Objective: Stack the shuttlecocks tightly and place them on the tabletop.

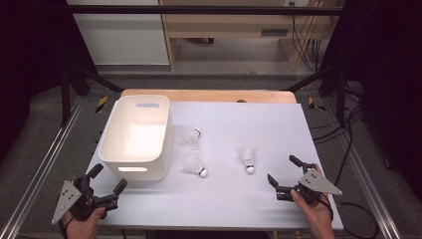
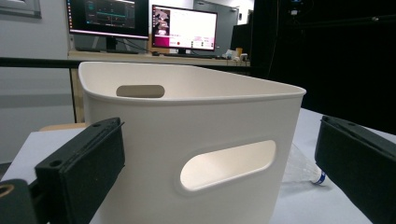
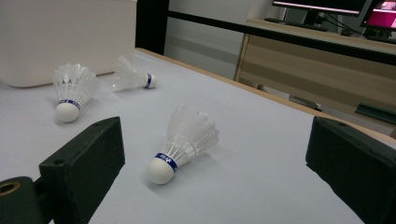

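**Tools open at near edge, three shuttlecocks loose beside bin**

Nearest the camera, at bottom left of the high view: left tool (image 1: 108, 180), held in a hand, jaws spread wide, nothing between them. Parked at the near left corner of the pale surface (image 1: 234, 199), just short of the white bin (image 1: 135, 130). From the left gripper view: same jaws wide apart, aimed at the bin's near wall with its oval handle slot (image 2: 227, 163); not touching the wall.

Next rightward: white bin standing upright on the left part of the surface, handle cut-outs in near and far walls.

Just right of the bin: two shuttlecocks lying on their sides. Far shuttlecock (image 1: 192, 136), cork pointing away toward the far edge. Near shuttlecock (image 1: 195, 165), cork toward the near right, close to the bin's right wall, touching or not cannot be told. Seen in the right gripper view too, at upper left, (image 3: 132, 77) and (image 3: 71, 91).

Further right, well apart from that pair: third shuttlecock (image 1: 248, 158), cork toward the near edge, feathers away. In the right gripper view lying between the lines of the two jaws (image 3: 183, 142), ahead of them, untouched.

Far right, near edge: right tool (image 1: 284, 170), in the other hand, jaws wide open, empty, pointing left toward the third shuttlecock, near but clear of it.
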{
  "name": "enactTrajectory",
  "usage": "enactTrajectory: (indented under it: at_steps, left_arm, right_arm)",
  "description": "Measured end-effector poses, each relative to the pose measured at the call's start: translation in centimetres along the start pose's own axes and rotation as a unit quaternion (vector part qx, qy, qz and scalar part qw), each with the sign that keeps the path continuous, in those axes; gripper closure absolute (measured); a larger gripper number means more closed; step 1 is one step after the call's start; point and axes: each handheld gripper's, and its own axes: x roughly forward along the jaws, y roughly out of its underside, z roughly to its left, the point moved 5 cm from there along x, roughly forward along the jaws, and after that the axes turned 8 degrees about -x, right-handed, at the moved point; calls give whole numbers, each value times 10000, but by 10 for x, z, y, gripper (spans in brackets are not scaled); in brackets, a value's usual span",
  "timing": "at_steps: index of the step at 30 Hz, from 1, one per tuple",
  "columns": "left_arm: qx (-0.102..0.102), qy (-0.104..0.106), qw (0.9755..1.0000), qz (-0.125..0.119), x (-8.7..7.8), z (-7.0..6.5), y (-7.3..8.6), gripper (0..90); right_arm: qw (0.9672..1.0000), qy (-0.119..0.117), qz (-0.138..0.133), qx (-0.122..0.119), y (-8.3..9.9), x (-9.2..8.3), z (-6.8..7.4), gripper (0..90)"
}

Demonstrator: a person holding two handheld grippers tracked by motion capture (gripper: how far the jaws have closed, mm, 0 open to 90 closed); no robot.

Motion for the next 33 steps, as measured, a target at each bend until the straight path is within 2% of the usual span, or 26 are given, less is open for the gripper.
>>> enactTrajectory:
  at_steps: [7,9,10,11,12,13,14,15,19,20,21,22,23,26,31,32,33]
  left_arm:
    - [-47,-98,9999,77,-2,-2,1,17]
    - [-5,-123,9998,136,-3,-5,1,24]
    - [37,-137,9997,214,-7,-11,3,24]
    - [37,-137,9997,214,-7,-11,3,23]
    - [61,-63,9997,221,-11,-20,1,24]
    - [61,-63,9997,221,-11,-20,1,25]
    - [141,-22,9997,221,-12,-30,-1,25]
    - [141,-22,9997,221,-12,-30,-1,25]
    - [143,275,9992,258,-5,-61,-2,25]
    - [229,428,9984,292,0,-76,-3,25]
    - [229,428,9984,292,0,-76,-3,25]
    - [321,597,9971,342,7,-94,-5,25]
    - [321,597,9971,342,7,-94,-5,25]
    - [442,780,9944,558,24,-120,-1,30]
    - [578,825,9904,948,60,-151,11,44]
    - [640,845,9878,1141,76,-163,14,47]
    - [640,845,9878,1141,76,-163,14,47]
  right_arm:
    - [10000,-3,60,46,2,0,0,44]
    - [10000,-11,87,41,3,0,1,44]
    - [9999,4,98,43,3,0,0,44]
    - [9999,4,98,43,3,0,0,44]
    - [9999,18,84,75,3,-1,0,44]
    - [9999,18,84,75,3,-1,0,44]
    - [9999,18,72,77,2,-1,0,44]
    - [9999,18,72,77,2,-1,0,44]
    - [9999,9,90,59,2,-1,1,44]
    - [9999,22,98,44,2,-1,1,43]
    - [9999,22,98,44,2,-1,1,43]
    - [9999,29,90,74,2,-2,0,44]
    - [9999,29,90,74,2,-2,0,44]
    - [9998,60,57,153,3,-2,-2,43]
    - [9998,49,11,206,1,-3,-1,43]
    - [9998,34,8,184,0,-2,0,43]
    - [9998,34,8,184,0,-2,0,43]
